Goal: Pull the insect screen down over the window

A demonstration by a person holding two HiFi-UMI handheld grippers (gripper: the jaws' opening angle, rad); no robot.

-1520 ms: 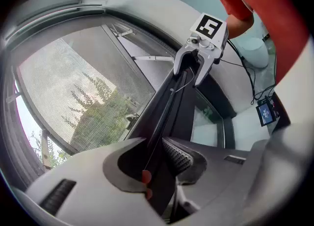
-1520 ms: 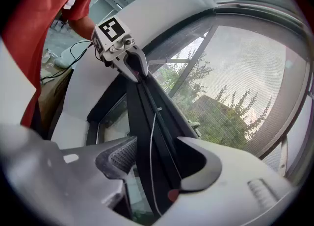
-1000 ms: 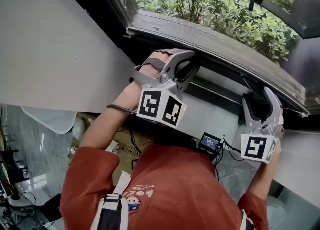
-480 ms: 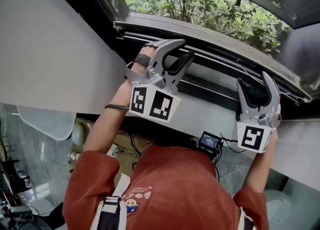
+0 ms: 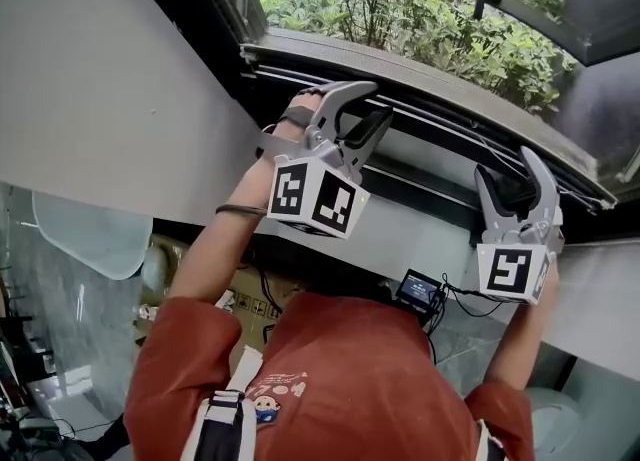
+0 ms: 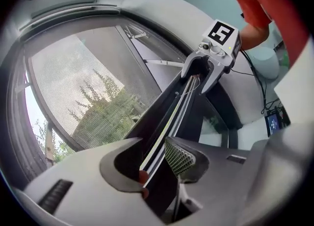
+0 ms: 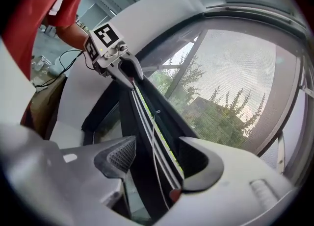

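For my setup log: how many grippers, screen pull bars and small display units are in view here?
Screen pull bar: 1
Grippers: 2 (left gripper, right gripper; both jaws have just been opening, the screen pull bar between them)
Small display unit: 1
Total: 4

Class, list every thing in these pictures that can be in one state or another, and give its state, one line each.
insect screen: drawn down, its mesh covering the opening.
bottom bar: lying between the jaws of both grippers, clamped by neither.
left gripper: open, its jaws have just been opening.
right gripper: open, its jaws have just been opening.
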